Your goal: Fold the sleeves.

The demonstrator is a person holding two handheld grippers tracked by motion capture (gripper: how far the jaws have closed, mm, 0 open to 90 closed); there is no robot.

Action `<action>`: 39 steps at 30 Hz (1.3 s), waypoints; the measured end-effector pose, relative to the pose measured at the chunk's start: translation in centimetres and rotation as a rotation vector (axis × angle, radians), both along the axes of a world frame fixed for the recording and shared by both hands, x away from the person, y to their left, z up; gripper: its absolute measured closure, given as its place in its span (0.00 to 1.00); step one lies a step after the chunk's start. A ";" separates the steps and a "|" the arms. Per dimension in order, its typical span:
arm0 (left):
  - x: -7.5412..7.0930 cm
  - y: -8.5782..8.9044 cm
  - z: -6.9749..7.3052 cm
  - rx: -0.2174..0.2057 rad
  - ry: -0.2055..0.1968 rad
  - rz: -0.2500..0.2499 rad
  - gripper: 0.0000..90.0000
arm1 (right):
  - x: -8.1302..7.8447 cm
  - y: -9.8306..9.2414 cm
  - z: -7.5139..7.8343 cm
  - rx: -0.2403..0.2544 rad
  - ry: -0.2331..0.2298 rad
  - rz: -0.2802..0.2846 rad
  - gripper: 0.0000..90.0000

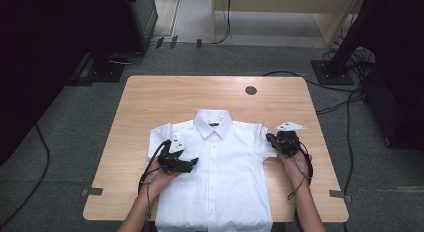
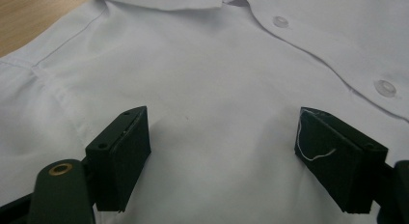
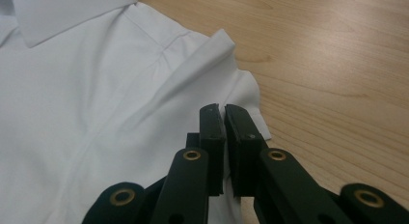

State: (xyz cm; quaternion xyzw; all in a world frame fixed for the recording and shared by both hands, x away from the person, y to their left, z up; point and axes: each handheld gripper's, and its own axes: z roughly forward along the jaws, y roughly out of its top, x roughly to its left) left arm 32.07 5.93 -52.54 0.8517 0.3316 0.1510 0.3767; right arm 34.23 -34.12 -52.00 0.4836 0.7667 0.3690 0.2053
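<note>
A white short-sleeved shirt (image 1: pixel 220 177) lies buttoned and face up on the wooden table (image 1: pixel 150 99), collar toward the far side. My left gripper (image 1: pixel 191 163) hovers low over the shirt's chest at the picture's left. In the left gripper view its jaws stand wide apart, left gripper (image 2: pixel 222 156) open, with bare shirt cloth (image 2: pixel 207 64) between and below them. My right gripper (image 1: pixel 271 138) is at the sleeve on the picture's right. In the right gripper view the right gripper (image 3: pixel 224 132) is shut, with a thin fold of the sleeve (image 3: pixel 241 89) pinched between its pads.
A dark round hole (image 1: pixel 251 90) sits near the table's far edge. Bare wood (image 3: pixel 328 64) lies beside the sleeve. Cables (image 1: pixel 345 99) and black stand bases (image 1: pixel 102 69) lie on the grey floor around the table.
</note>
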 end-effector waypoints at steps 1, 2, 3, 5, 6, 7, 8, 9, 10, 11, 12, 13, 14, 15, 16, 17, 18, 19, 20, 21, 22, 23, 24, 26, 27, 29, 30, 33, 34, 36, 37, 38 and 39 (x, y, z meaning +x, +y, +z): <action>0.0 0.0 0.0 0.000 0.000 0.000 0.22 | -0.1 0.1 0.1 0.002 -0.002 0.004 0.97; 0.0 0.0 0.0 -0.001 0.000 0.000 0.22 | -0.1 0.2 0.2 0.000 -0.008 0.009 0.97; 0.0 0.0 0.0 0.000 0.000 0.000 0.22 | -0.2 0.4 0.4 0.002 -0.009 0.012 0.97; 0.0 0.0 0.0 0.000 0.000 0.000 0.22 | -0.3 0.6 0.6 0.004 -0.014 0.021 0.97; 0.0 0.0 0.0 0.000 0.000 0.000 0.22 | -0.3 0.6 0.6 0.009 -0.017 0.027 0.97; 0.0 0.0 0.0 -0.001 0.000 0.000 0.22 | -0.3 0.7 0.7 0.010 -0.017 0.029 0.97; 0.0 0.0 0.0 0.000 0.000 0.000 0.22 | -0.3 0.8 0.7 0.008 -0.020 0.032 0.97; 0.0 0.0 0.0 0.000 0.000 0.000 0.22 | -0.4 0.9 0.8 0.009 -0.017 0.035 0.97; 0.0 0.0 0.0 0.000 0.000 0.000 0.22 | -0.4 1.0 0.8 0.010 -0.019 0.038 0.97; 0.0 0.0 0.0 0.000 0.000 0.000 0.22 | -0.4 1.1 0.8 0.006 -0.021 0.042 0.97; 0.0 0.0 0.0 0.000 0.000 0.000 0.22 | -0.4 1.2 0.9 0.008 -0.020 0.045 0.97; 0.0 0.0 0.0 0.000 0.000 0.000 0.22 | -0.4 1.3 0.9 0.007 -0.023 0.049 0.97; 0.0 0.0 0.0 0.000 0.000 0.000 0.22 | -0.4 1.4 1.0 0.006 -0.024 0.053 0.97; 0.0 0.0 0.0 0.000 0.000 0.000 0.22 | -0.5 1.5 1.1 0.009 -0.023 0.054 0.97; 0.0 0.0 0.0 0.000 0.000 0.000 0.22 | -0.5 1.6 1.1 0.009 -0.025 0.060 0.97; 0.0 0.0 0.0 -0.001 0.000 0.000 0.22 | -0.5 1.7 1.2 0.009 -0.025 0.062 0.97; 0.0 0.0 0.0 0.000 0.000 0.000 0.22 | -0.6 1.8 1.2 0.007 -0.027 0.063 0.97; 0.0 0.0 0.0 0.000 0.000 0.000 0.22 | -0.6 1.9 1.3 0.006 -0.031 0.068 0.97; 0.0 0.0 0.0 0.000 0.000 0.000 0.22 | -0.6 2.0 1.3 0.006 -0.029 0.069 0.97; 0.0 0.0 0.0 0.000 0.000 0.000 0.22 | -0.6 2.0 1.4 0.005 -0.031 0.072 0.97; 0.0 0.0 0.0 0.000 0.000 0.000 0.22 | -0.7 2.1 1.4 0.004 -0.033 0.074 0.97; 0.0 0.0 0.0 0.000 0.000 0.000 0.22 | -0.7 2.2 1.4 0.007 -0.028 0.074 0.97; 0.0 0.0 0.0 0.000 0.000 0.000 0.22 | -0.7 2.3 1.5 0.005 -0.033 0.078 0.97; 0.0 0.0 0.0 -0.001 0.000 0.000 0.22 | -0.7 2.5 1.5 0.009 -0.033 0.083 0.97; 0.0 0.0 0.0 -0.001 0.000 0.000 0.22 | -0.7 2.6 1.6 0.011 -0.033 0.086 0.97; 0.0 0.0 0.0 -0.001 0.000 0.000 0.22 | -0.8 2.8 1.8 0.010 -0.038 0.092 0.97; 0.0 0.0 0.0 0.000 0.000 0.000 0.22 | -0.8 2.9 1.8 0.010 -0.038 0.093 0.97; 0.0 0.0 0.0 0.000 0.000 0.000 0.22 | -0.9 3.2 2.0 0.008 -0.044 0.102 0.97; 0.0 0.0 0.0 0.000 0.000 0.000 0.22 | -0.9 3.3 2.0 0.011 -0.043 0.105 0.97; 0.0 0.0 0.0 0.000 0.000 0.000 0.22 | -0.9 3.5 2.1 0.006 -0.049 0.110 0.97; 0.0 0.0 0.0 -0.001 0.000 0.000 0.22 | -1.0 3.6 2.2 0.009 -0.049 0.112 0.97; 0.0 0.0 0.0 0.000 0.000 0.000 0.22 | -1.0 3.7 2.3 0.011 -0.050 0.115 0.97; 0.0 0.0 0.0 -0.001 0.000 0.000 0.22 | -1.0 3.8 2.3 0.012 -0.050 0.117 0.97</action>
